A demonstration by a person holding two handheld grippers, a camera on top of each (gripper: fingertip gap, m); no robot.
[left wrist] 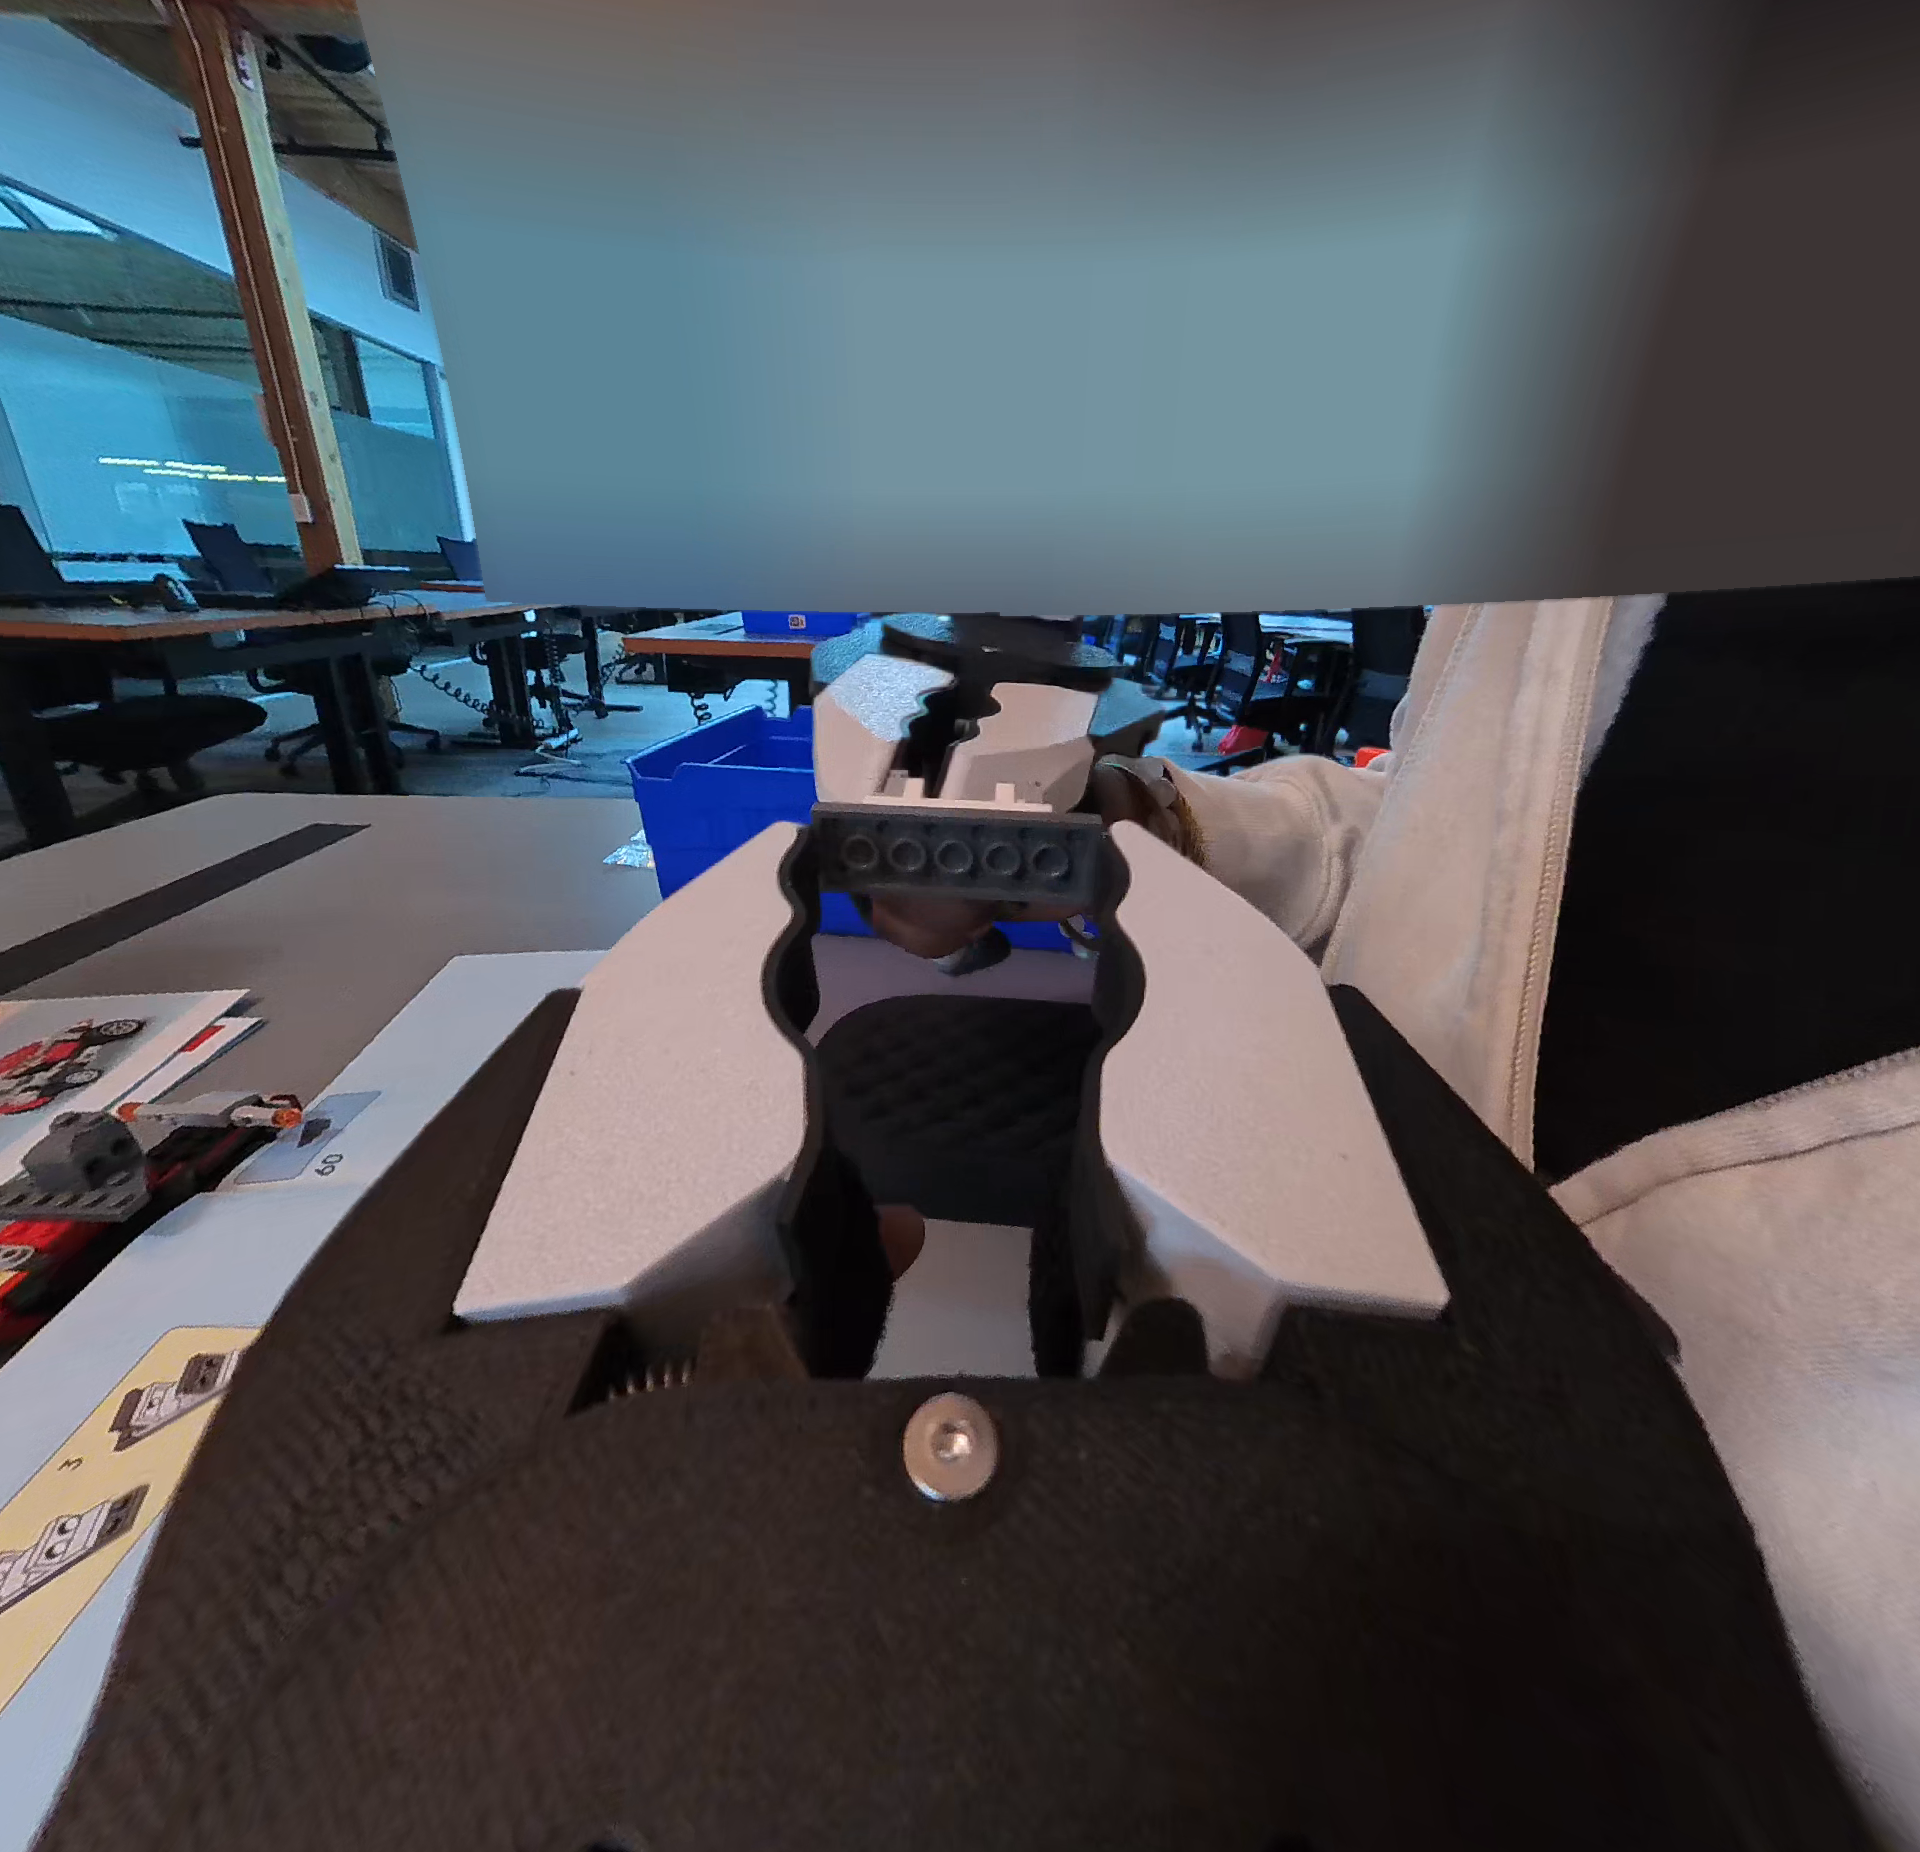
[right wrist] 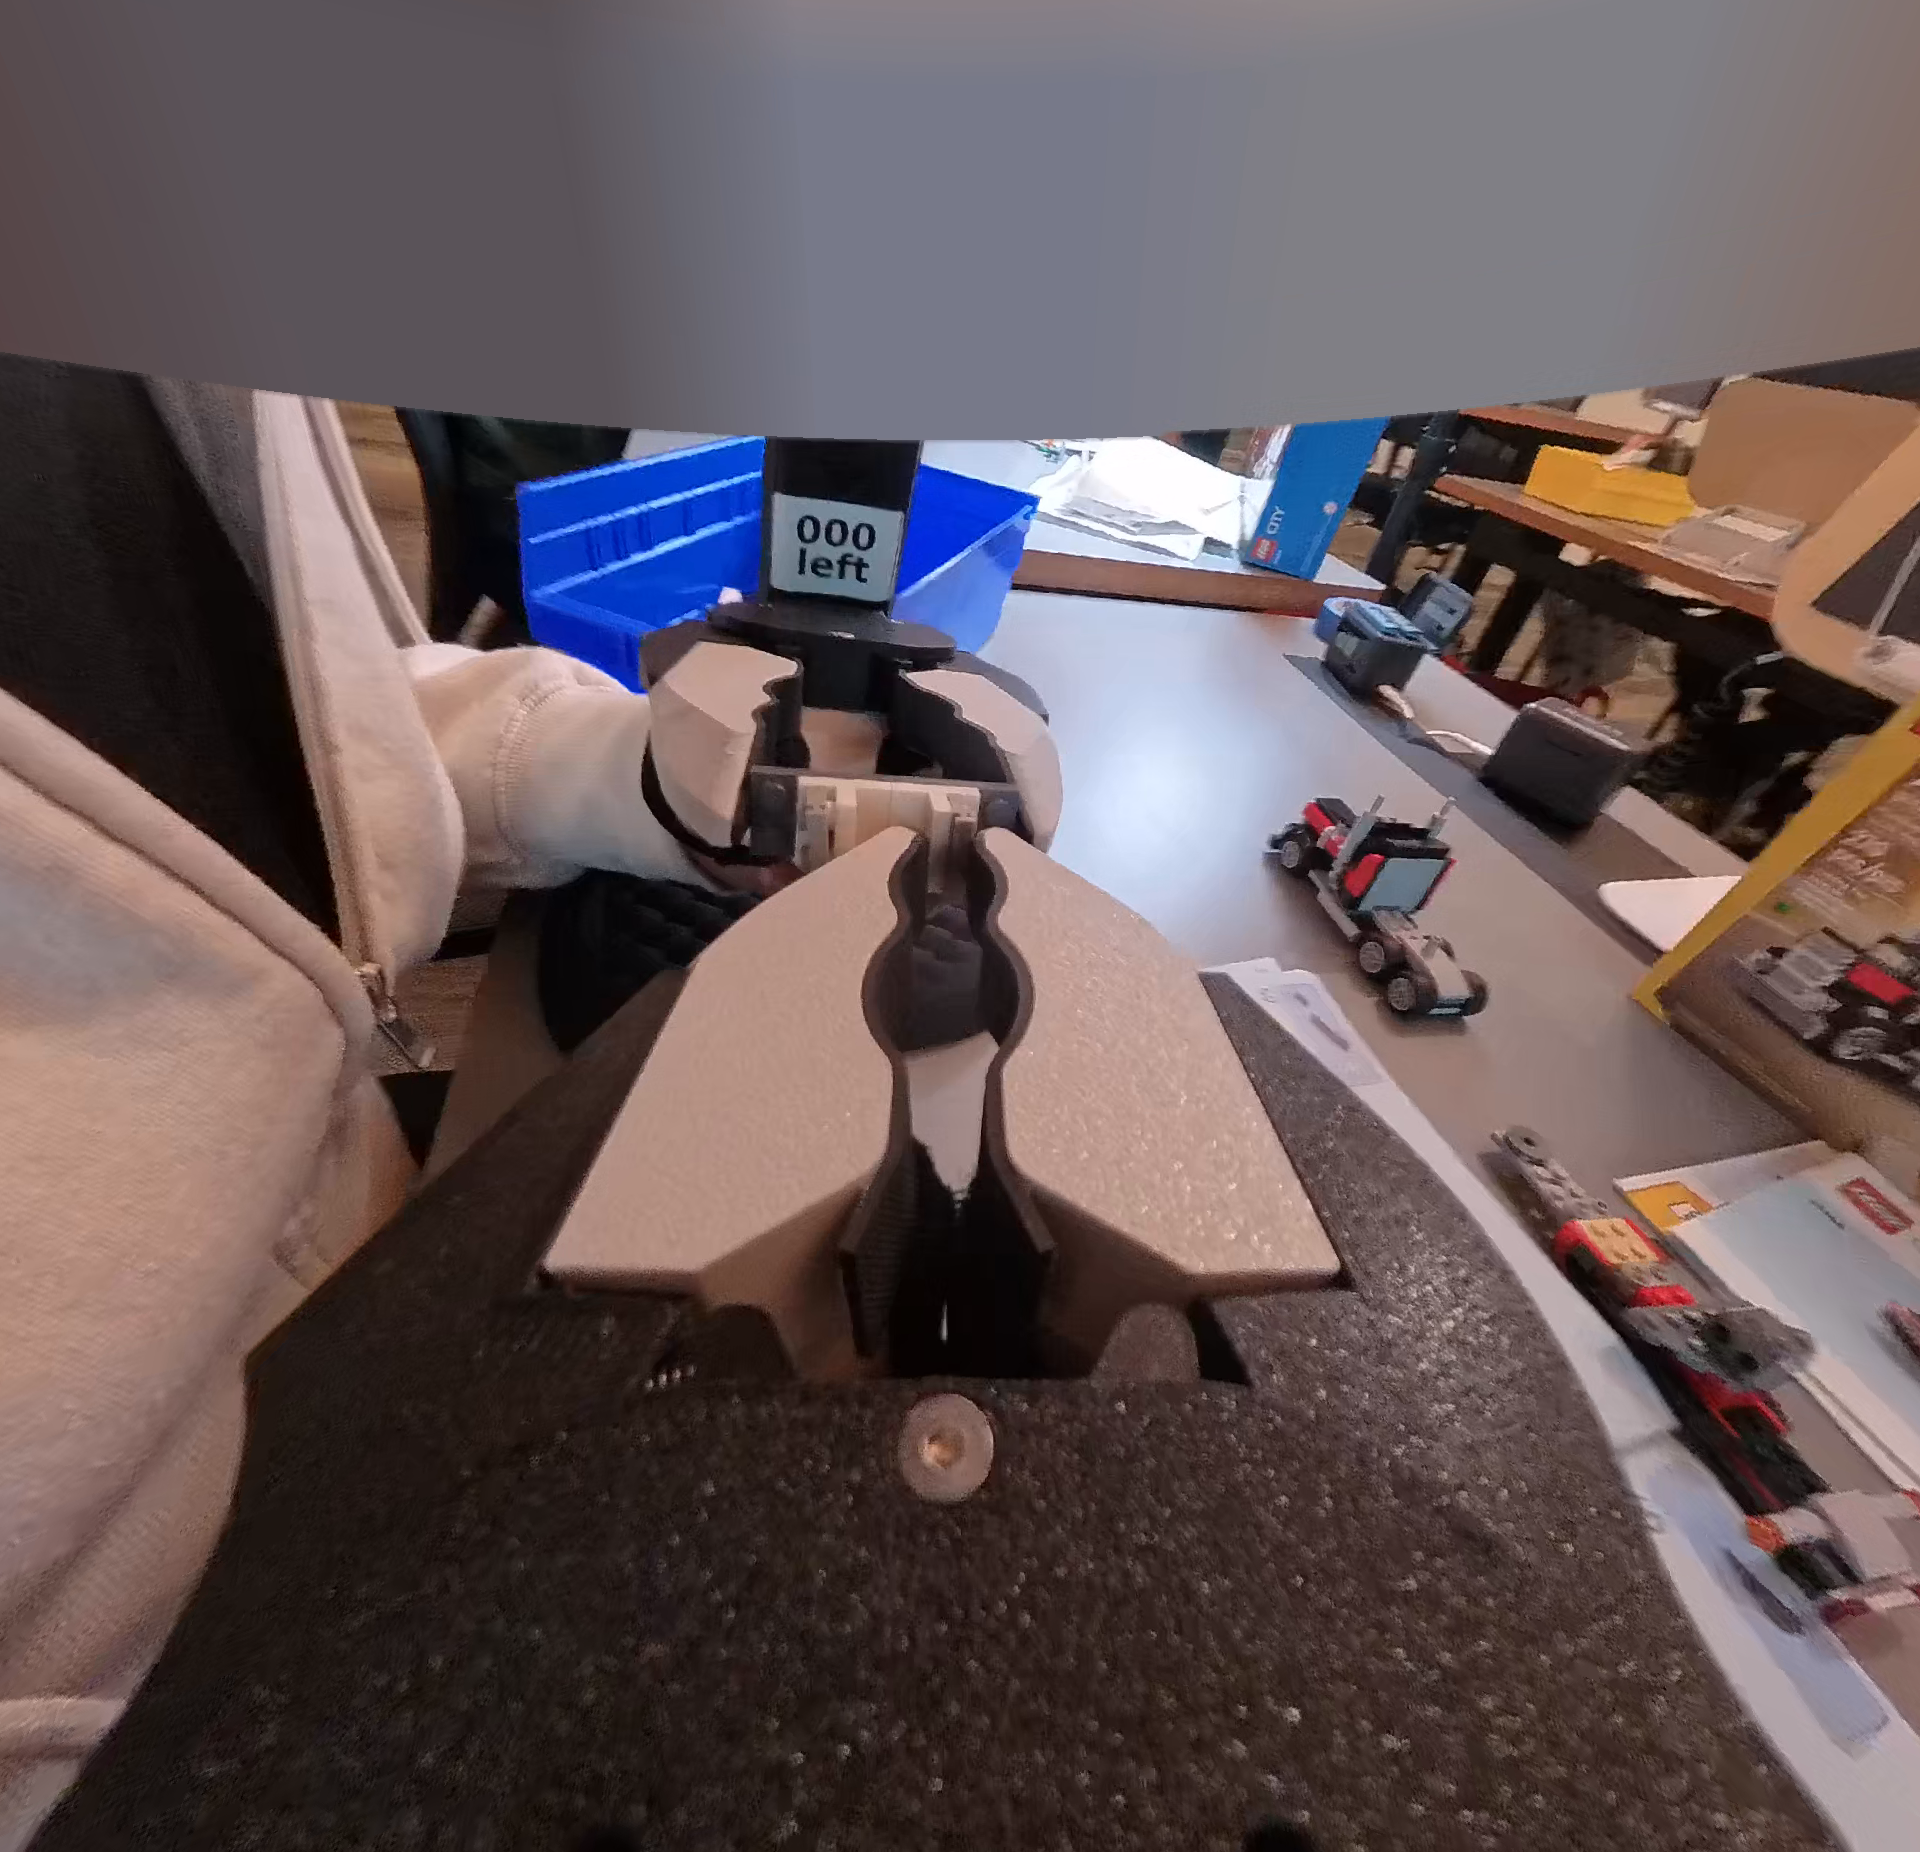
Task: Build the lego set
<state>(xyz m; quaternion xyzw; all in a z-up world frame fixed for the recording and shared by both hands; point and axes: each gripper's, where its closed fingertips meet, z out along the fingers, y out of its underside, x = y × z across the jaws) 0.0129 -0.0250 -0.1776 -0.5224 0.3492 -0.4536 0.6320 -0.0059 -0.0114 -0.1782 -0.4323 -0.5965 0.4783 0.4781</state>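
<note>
Left gripper [left wrist: 951,867] clamped on the ends of a dark grey plate [left wrist: 956,852], long axis crosswise between the tips, held up off the table [left wrist: 312,867]. Right gripper [right wrist: 948,846] nearly together, pinching a thin white piece [right wrist: 951,831] and meeting the plate head-on. Beyond, finished truck [right wrist: 1371,909] well apart

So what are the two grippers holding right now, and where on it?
The left gripper clamps the dark grey plate of a small Lego subassembly by its two short ends. The right gripper pinches a light grey piece on its opposite face.
</note>
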